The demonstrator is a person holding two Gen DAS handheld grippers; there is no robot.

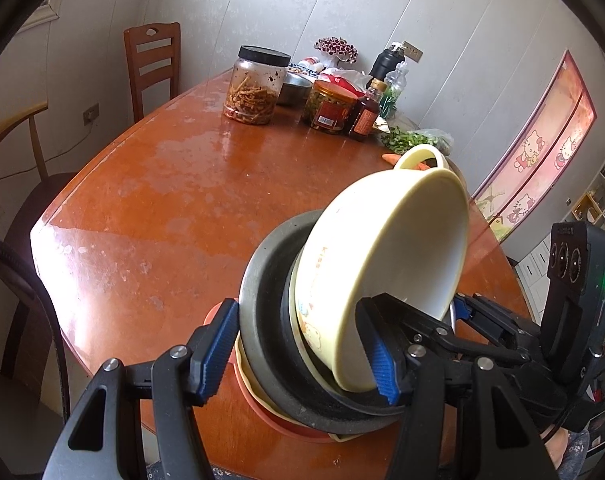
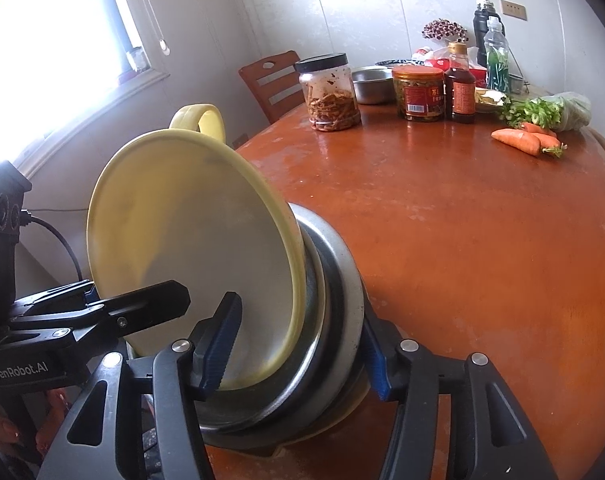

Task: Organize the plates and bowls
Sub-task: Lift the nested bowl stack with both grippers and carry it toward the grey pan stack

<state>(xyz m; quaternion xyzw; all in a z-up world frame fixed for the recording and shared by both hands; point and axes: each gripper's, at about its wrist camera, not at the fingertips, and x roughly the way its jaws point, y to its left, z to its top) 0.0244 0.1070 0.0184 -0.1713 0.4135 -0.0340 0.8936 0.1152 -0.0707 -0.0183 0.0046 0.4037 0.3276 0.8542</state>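
A smooth cream plastic bowl [image 1: 386,264] leans steeply inside a round steel bowl [image 1: 262,300], both stacked on flatter dishes at the glossy wooden desk's [image 1: 174,200] near edge. The left tool [image 1: 302,356] straddles this stack, its ribbed blue pads [image 1: 218,352] apparently clamping it, while the right tool [image 2: 298,356] straddles the bowls loosely, jaws parted. The dishes under the steel bowl are mostly hidden.

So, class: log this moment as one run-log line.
pale yellow handled bowl: tilted in nested stack | left gripper: straddles stack | right gripper: straddles stack
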